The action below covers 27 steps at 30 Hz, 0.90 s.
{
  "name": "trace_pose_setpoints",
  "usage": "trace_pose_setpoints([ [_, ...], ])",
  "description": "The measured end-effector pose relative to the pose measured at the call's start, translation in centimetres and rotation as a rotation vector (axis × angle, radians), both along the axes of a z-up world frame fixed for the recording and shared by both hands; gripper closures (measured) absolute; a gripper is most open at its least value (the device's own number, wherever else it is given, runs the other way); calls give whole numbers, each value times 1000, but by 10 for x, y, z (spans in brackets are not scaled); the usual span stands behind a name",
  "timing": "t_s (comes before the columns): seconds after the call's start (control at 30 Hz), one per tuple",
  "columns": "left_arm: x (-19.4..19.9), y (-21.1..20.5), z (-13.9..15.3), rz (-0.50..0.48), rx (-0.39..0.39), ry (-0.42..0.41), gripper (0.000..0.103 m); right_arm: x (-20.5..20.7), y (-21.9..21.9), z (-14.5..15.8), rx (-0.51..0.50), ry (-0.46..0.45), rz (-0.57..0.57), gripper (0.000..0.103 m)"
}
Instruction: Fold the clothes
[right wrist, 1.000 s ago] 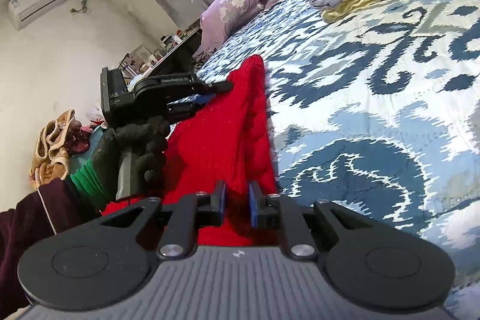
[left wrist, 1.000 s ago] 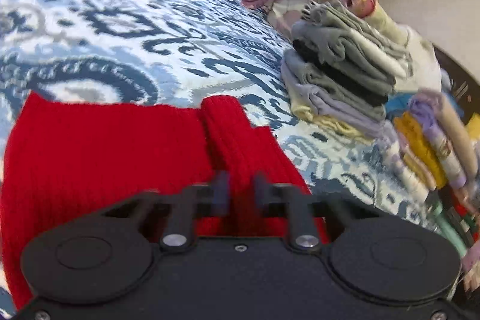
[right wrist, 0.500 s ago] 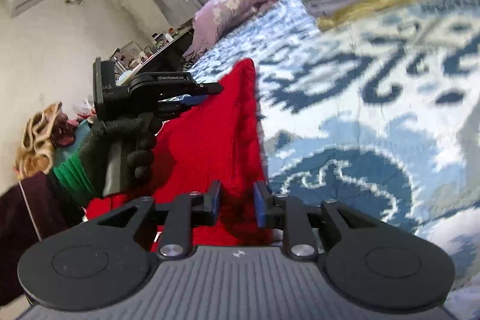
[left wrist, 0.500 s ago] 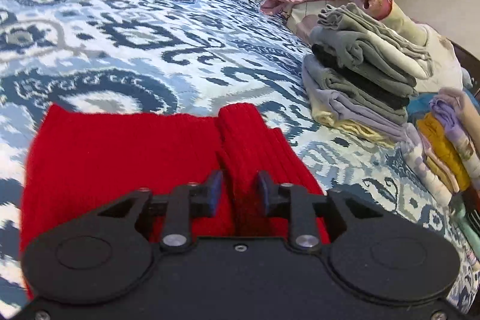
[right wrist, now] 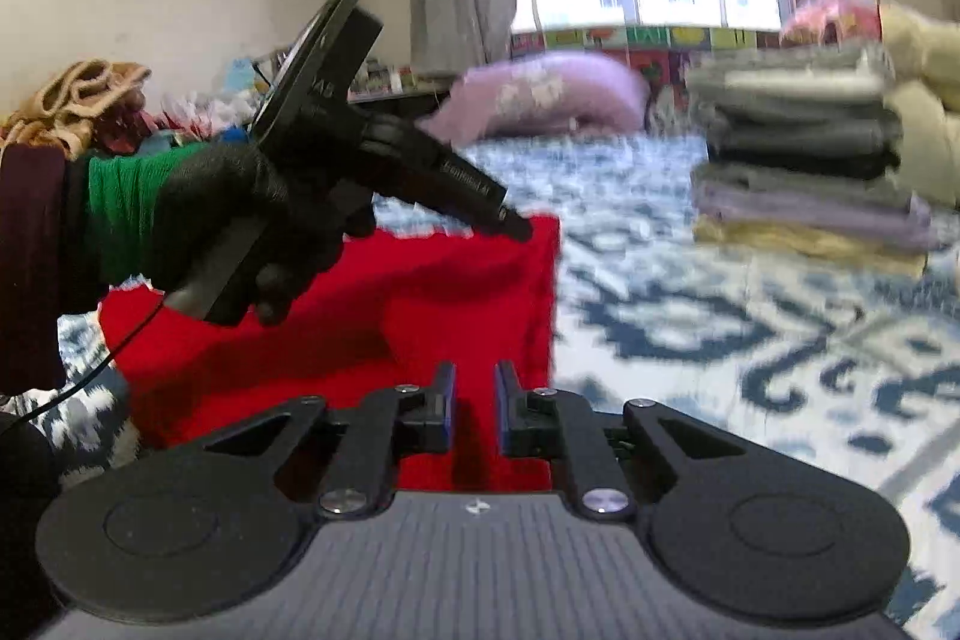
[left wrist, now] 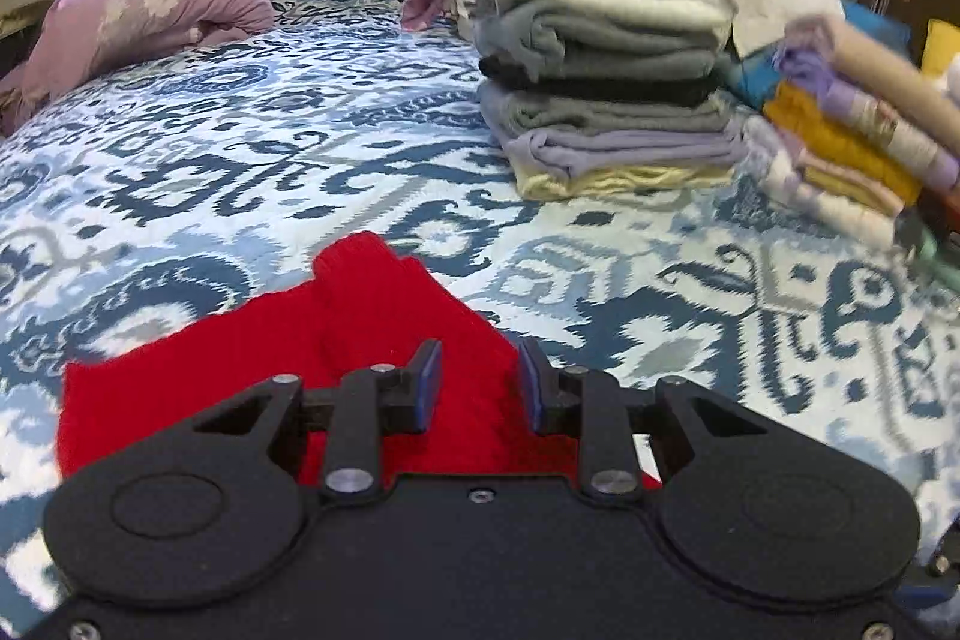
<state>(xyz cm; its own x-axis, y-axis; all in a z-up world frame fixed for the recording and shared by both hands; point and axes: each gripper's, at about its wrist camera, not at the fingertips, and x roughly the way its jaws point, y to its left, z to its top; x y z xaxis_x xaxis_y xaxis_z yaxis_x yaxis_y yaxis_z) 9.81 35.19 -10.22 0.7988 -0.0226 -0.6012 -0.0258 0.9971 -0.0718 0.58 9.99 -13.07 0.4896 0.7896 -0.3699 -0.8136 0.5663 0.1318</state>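
Now you are mid-fold: the red knit garment [left wrist: 372, 334] lies on the patterned bed [left wrist: 240, 148], left gripper [left wrist: 480, 382] parted around a ridge, right gripper [right wrist: 474, 400] narrow, gripping nothing clearly; next, pinch an edge and carry it over

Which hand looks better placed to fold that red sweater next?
Probably the left. Its gripper is open over the red sweater's rolled edge. The right gripper sits at the sweater's corner with only a narrow gap.
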Motion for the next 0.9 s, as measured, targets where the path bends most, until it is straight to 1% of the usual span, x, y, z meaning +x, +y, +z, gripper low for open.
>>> trace_pose_setpoints([
  [0.1, 11, 2, -17, 15, 8, 44, 78, 3, 2, -6, -17, 34, 6, 88],
  [0.23, 16, 3, -26, 22, 29, 61, 72, 8, 6, -14, -39, 79, 13, 88],
  [0.37, 15, 2, -27, 32, 39, 69, 71, 12, 9, -21, -61, 125, 20, 88],
  [0.43, 16, 3, -26, 42, 27, 82, 71, 11, 7, -20, -52, 118, 26, 88],
  [0.5, 18, 4, -16, 65, 10, 113, 70, 7, 2, -15, -29, 100, 36, 88],
  [0.53, 12, 2, -7, 81, 21, 114, 68, 4, -2, -12, -10, 86, 43, 88],
  [0.57, 3, 0, 2, 98, 40, 105, 64, 0, -6, -8, 8, 71, 51, 88],
  [0.6, -6, -2, 12, 114, 60, 96, 62, -5, -8, -4, 4, 53, 57, 88],
  [0.67, -30, -2, 25, 133, 84, 88, 62, -14, -12, 1, -1, 48, 79, 88],
  [0.7, -45, 1, 30, 146, 80, 84, 61, -17, -14, 3, -3, 48, 89, 87],
  [0.77, -74, 10, 39, 184, 53, 83, 57, -29, -17, 7, -14, 34, 129, 85],
  [0.8, -91, 16, 43, 208, 36, 80, 56, -36, -17, 8, -31, 17, 157, 85],
  [0.9, -141, 34, 51, 277, -15, 84, 49, -62, -11, 11, -95, -54, 224, 85],
])
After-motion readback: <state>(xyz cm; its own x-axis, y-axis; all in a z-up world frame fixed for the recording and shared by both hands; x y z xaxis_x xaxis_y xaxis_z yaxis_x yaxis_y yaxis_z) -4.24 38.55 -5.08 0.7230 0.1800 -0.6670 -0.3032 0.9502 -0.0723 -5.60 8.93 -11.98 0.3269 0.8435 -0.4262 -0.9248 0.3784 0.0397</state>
